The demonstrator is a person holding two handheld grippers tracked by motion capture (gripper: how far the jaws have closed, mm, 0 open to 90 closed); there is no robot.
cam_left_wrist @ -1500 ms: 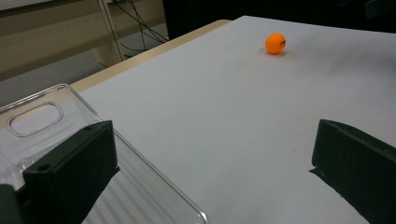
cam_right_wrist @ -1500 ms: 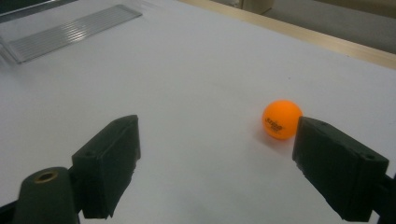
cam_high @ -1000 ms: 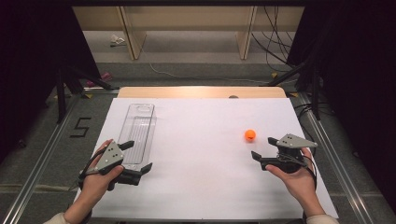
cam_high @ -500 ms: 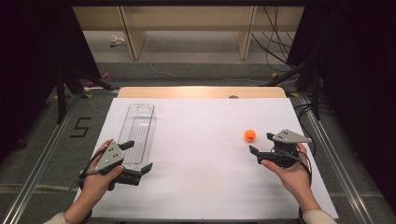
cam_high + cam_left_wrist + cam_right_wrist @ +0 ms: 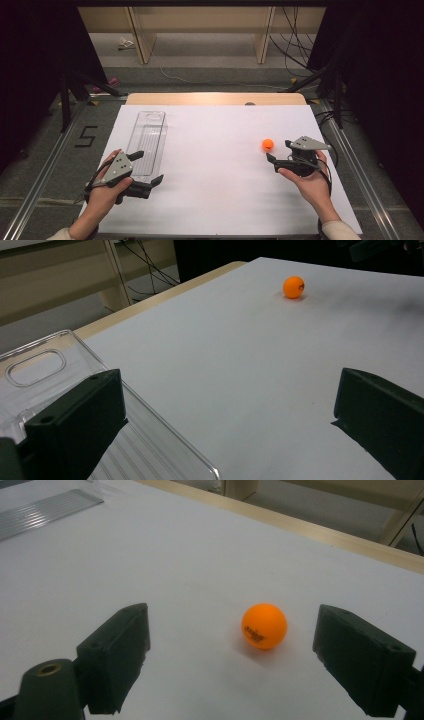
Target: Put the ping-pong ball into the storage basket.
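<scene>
The orange ball (image 5: 268, 145) sits on the white sheet (image 5: 215, 165) towards the right side of the bench (image 5: 215, 98), free of any grip, its printed mark facing the right gripper view (image 5: 264, 625). Right gripper (image 5: 280, 151) is just beside it, jaws spread wide and pointed at it; in the right gripper view the ball lies ahead of the two black jaws, between their lines and a touch nearer the right-hand one, touching neither. The right hand (image 5: 311, 182) holds that tool low over the sheet. Over on the other side, well apart from the ball, the left gripper (image 5: 147, 168) has its jaws wide open too, holding nothing, one jaw over the near end of the clear plastic tray (image 5: 148, 140) and the other over bare sheet. From the left gripper view the ball (image 5: 293, 287) is far off across the sheet, and the tray (image 5: 45, 370) lies flat by the left-hand jaw.
</scene>
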